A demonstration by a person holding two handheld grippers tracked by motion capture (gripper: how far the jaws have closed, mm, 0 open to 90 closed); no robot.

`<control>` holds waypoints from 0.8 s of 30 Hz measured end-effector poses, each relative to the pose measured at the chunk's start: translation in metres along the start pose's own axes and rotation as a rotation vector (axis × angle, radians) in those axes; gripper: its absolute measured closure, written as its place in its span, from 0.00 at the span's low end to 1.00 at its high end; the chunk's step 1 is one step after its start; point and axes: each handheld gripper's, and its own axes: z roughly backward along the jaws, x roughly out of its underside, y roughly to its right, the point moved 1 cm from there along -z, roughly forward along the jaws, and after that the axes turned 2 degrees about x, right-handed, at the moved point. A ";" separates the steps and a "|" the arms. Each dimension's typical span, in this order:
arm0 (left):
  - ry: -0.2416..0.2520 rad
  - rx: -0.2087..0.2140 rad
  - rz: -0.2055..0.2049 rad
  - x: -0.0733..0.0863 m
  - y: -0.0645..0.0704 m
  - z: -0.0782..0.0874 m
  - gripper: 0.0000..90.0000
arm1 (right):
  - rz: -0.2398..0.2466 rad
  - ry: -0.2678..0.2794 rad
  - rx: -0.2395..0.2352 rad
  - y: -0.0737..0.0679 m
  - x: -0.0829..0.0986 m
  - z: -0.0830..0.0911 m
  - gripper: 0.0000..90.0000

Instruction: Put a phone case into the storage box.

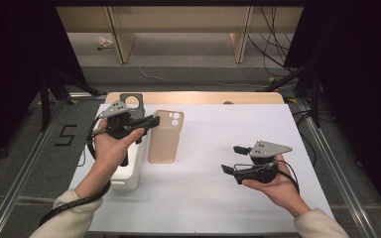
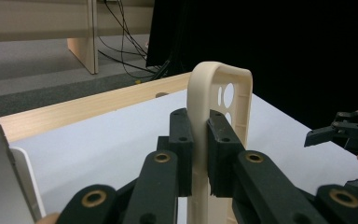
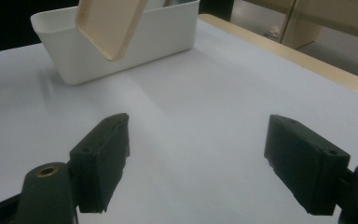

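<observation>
The left gripper (image 1: pixel 146 121) had its fingers clamped on one thin edge of the beige phone case (image 1: pixel 165 136), held up just beside the white bin (image 1: pixel 131 171) at nine o'clock on the table (image 1: pixel 218 148); so narrow a bite might have let it twist or slip; the right gripper (image 1: pixel 234 158), fingers apart, hung well away at four o'clock.

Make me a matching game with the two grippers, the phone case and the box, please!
Things:
1. left gripper
2. right gripper
3. phone case
4. box

States:
A. white, resting on the table
B. open, holding nothing
C. beige, held up in the air
D. shut on a thin edge

Pairs: 1-D, 2-B, 3-C, 4-A
</observation>
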 end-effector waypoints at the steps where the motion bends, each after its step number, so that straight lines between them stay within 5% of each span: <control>1: 0.001 -0.001 0.000 0.000 -0.001 0.001 0.91 | -0.003 0.002 0.001 0.000 0.000 0.000 0.26; 24: 0.043 -0.044 0.014 -0.013 -0.025 0.022 0.91 | -0.024 0.007 0.021 0.004 0.004 0.005 0.26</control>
